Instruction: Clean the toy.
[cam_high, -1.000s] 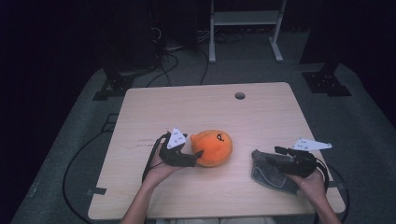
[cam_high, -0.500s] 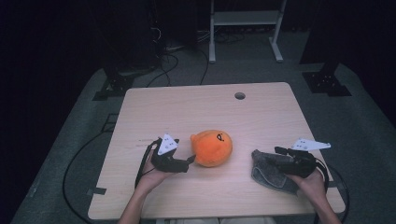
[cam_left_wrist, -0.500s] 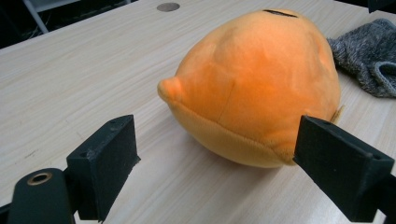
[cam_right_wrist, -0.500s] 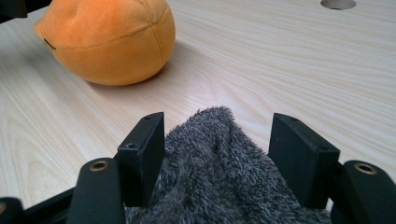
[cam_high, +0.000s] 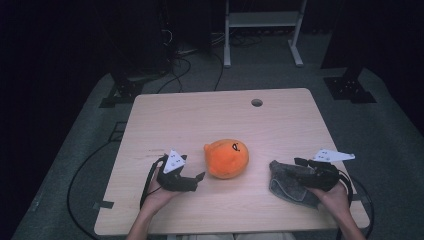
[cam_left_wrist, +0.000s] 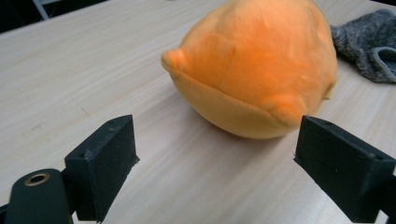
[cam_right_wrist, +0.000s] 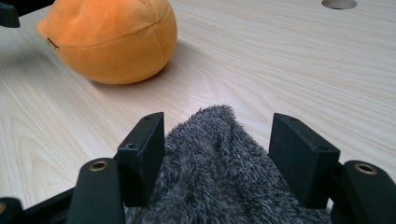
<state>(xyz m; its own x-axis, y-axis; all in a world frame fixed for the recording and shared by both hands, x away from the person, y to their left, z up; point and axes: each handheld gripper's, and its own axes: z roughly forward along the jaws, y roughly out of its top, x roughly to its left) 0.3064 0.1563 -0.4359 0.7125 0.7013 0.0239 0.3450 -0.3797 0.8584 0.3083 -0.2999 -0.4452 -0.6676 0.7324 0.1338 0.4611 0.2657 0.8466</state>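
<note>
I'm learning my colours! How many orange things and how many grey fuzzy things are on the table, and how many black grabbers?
Orange: 1, the plush toy
Grey: 1, the fuzzy cloth
Black: 2, the left gripper and the right gripper
Total: 4

The orange plush toy (cam_high: 226, 158) sits in the middle of the table (cam_high: 200, 115), right between your hands, so it blocks that way. The grey cloth (cam_high: 287, 182) lies near your right hand. You have wide bare wood behind the toy.
</note>
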